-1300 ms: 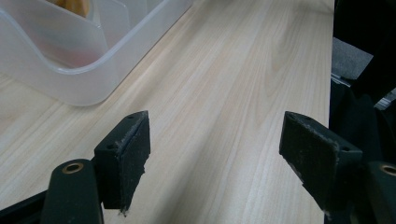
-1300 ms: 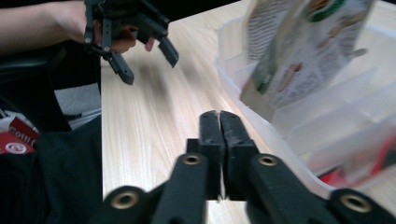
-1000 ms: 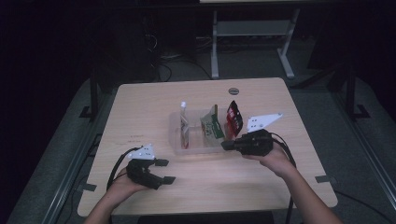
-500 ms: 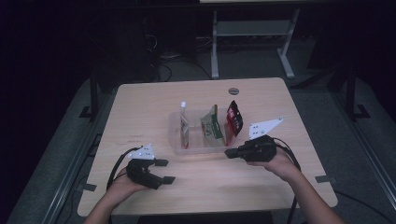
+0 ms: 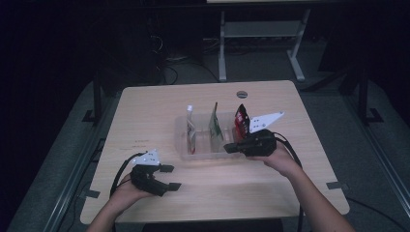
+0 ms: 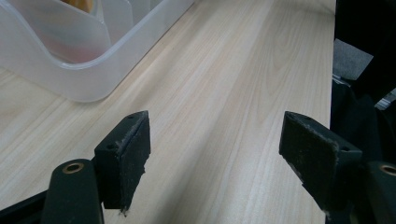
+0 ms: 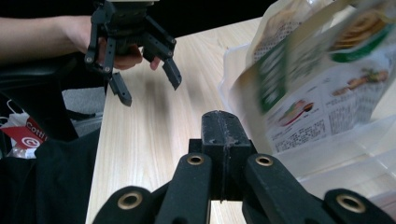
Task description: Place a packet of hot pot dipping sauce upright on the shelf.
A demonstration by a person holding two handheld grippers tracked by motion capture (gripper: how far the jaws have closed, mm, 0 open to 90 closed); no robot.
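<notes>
Your left gripper sits low over the table at its near left, jaws spread wide with only bare wood between them; in the left gripper view the rounded corner of the clear bin lies ahead and to the left of those jaws, well apart from them. Past that gripper, toward the middle of the table, the bin holds three upright packs: a white tube-like pouch at its left end, a green packet in the middle, and a red packet at its right end. Your right gripper comes next, at the bin's near right edge, its jaws clenched together on nothing. In the right gripper view the green packet leans just beside those shut jaws, perhaps brushing them, though the angle leaves that unclear.
</notes>
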